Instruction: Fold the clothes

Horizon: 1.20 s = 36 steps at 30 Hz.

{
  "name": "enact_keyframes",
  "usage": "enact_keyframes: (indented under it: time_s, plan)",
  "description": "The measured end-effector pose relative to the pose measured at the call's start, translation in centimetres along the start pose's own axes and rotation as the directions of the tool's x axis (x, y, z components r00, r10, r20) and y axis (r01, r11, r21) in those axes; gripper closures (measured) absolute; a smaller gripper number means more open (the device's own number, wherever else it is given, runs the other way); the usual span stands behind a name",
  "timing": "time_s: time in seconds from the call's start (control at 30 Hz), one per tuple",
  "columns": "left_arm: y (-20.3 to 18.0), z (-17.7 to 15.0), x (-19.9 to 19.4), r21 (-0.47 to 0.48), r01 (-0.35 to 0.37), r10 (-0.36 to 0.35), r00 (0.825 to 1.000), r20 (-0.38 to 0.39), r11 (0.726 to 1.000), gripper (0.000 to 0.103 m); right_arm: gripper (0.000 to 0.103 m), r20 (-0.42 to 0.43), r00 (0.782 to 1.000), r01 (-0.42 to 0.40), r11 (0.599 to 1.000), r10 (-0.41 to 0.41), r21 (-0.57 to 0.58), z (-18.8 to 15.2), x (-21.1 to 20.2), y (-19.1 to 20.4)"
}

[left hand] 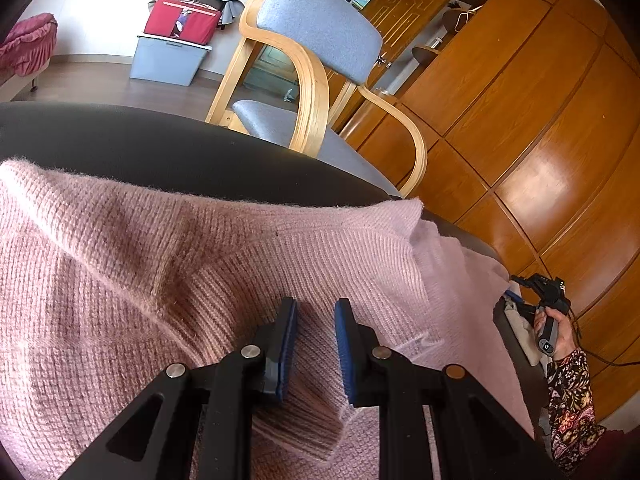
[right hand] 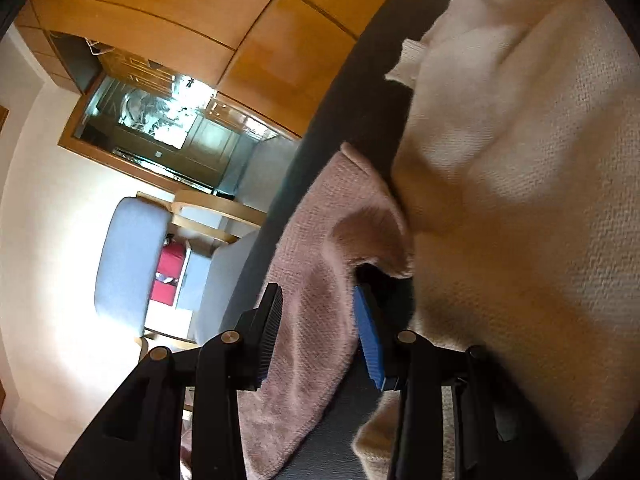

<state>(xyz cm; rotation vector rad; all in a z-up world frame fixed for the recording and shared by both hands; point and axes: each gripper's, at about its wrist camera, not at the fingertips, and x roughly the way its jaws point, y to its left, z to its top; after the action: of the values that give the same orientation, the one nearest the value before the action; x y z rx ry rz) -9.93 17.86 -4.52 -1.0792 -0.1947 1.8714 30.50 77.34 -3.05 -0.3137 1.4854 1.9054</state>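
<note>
A pink knit sweater [left hand: 160, 264] lies spread over a dark table [left hand: 160, 144]. My left gripper [left hand: 316, 340] is shut on a bunched ribbed edge of it, and the blue pads [left hand: 290, 340] press the fold from both sides. Far right, a hand in a floral sleeve holds my right gripper [left hand: 536, 292] at the sweater's outer end by the table edge. In the right wrist view, which is rolled sideways, a strip of the pink sweater [right hand: 312, 280] fills the gap of the right gripper [right hand: 316, 332] and curls over one fingertip.
A cream knit cloth [right hand: 520, 200] lies next to the pink one on the table [right hand: 360, 80]. Behind the table stands a wooden chair with grey cushions [left hand: 320, 28]. Wooden wardrobe doors [left hand: 540, 120] line the right. A grey bin [left hand: 168, 60] with a red bag sits on the floor.
</note>
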Motion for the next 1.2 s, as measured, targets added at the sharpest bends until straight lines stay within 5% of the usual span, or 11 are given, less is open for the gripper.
enact_keyframes:
  time_s: [0.33,0.43,0.6,0.77,0.97,1.2]
  plan:
    - [0.1,0.0,0.1,-0.007,0.007,-0.007,1.0,0.001,1.0,0.084,0.064,-0.006,0.996,0.09,0.996,-0.09,-0.024,1.4,1.7,-0.6]
    - [0.1,0.0,0.1,-0.009,0.009,-0.009,1.0,0.002,1.0,0.084,0.089,0.001,0.994,0.11,0.994,-0.11,-0.023,2.0,3.0,-0.9]
    - [0.2,0.0,0.2,-0.012,0.013,-0.013,1.0,0.002,1.0,0.084,0.093,-0.002,0.998,0.058,0.998,-0.058,-0.033,1.5,3.0,-0.1]
    - [0.3,-0.1,0.1,-0.014,0.015,-0.015,1.0,0.004,1.0,0.084,0.093,-0.007,0.997,-0.083,0.991,0.082,-0.107,-0.1,1.4,4.5]
    - [0.1,-0.1,-0.3,-0.01,0.011,-0.011,1.0,0.023,1.0,0.084,0.093,-0.107,0.955,-0.296,0.91,0.276,-0.29,-5.8,-1.1,15.1]
    - [-1.7,0.0,-2.6,0.046,-0.004,0.0,0.997,0.072,0.999,0.081,0.093,-0.307,0.879,-0.473,0.749,0.365,-0.464,-18.8,-0.6,26.0]
